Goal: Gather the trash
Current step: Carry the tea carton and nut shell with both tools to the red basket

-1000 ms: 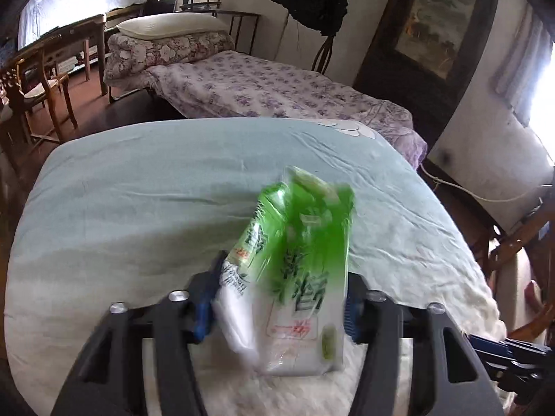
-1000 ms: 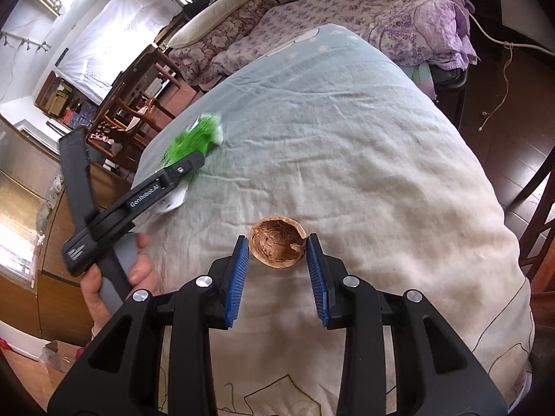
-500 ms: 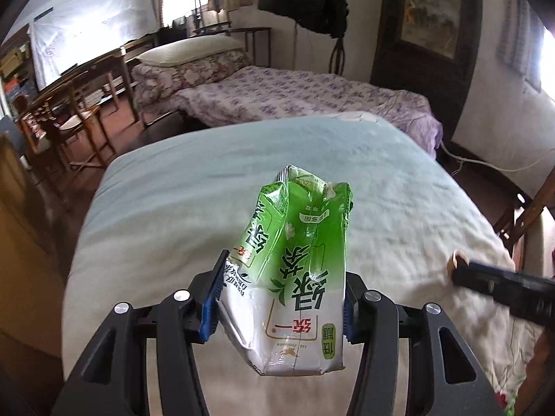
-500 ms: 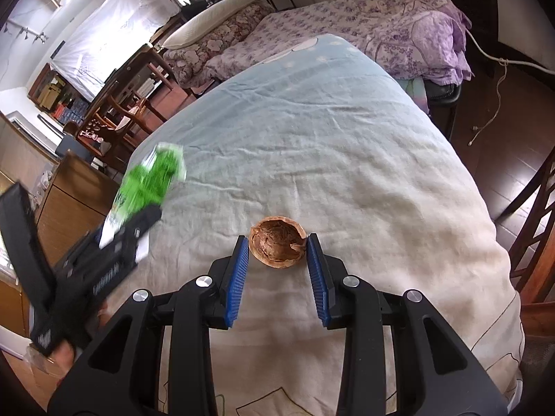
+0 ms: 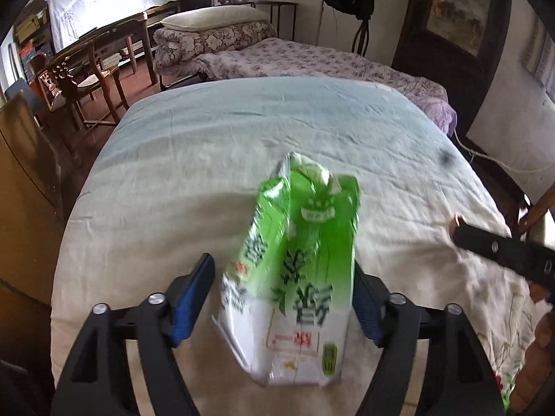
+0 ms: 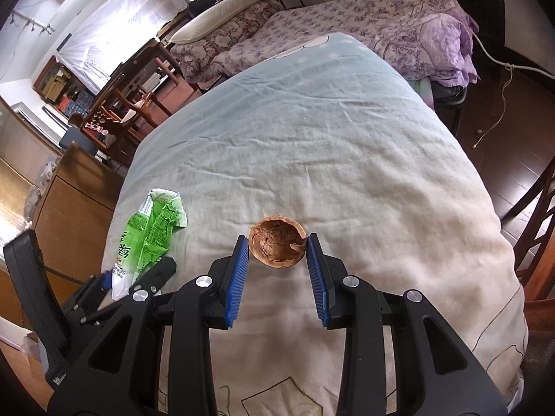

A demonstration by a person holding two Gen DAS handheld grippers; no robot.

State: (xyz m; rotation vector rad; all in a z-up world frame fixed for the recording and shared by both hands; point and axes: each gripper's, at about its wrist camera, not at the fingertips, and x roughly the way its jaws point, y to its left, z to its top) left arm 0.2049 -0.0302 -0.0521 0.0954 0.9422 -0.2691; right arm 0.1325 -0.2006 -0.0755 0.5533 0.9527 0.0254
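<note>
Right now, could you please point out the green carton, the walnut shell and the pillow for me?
green carton (image 5: 305,263), left wrist view, on its printed front face.
walnut shell (image 6: 277,247), right wrist view, on its hollow brown inside.
pillow (image 5: 211,19), left wrist view, on its white top.

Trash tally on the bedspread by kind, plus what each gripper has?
Green tea carton: 1, between the left gripper's open jaws
Walnut shell half: 1, clamped in the right gripper
Total: 2
</note>
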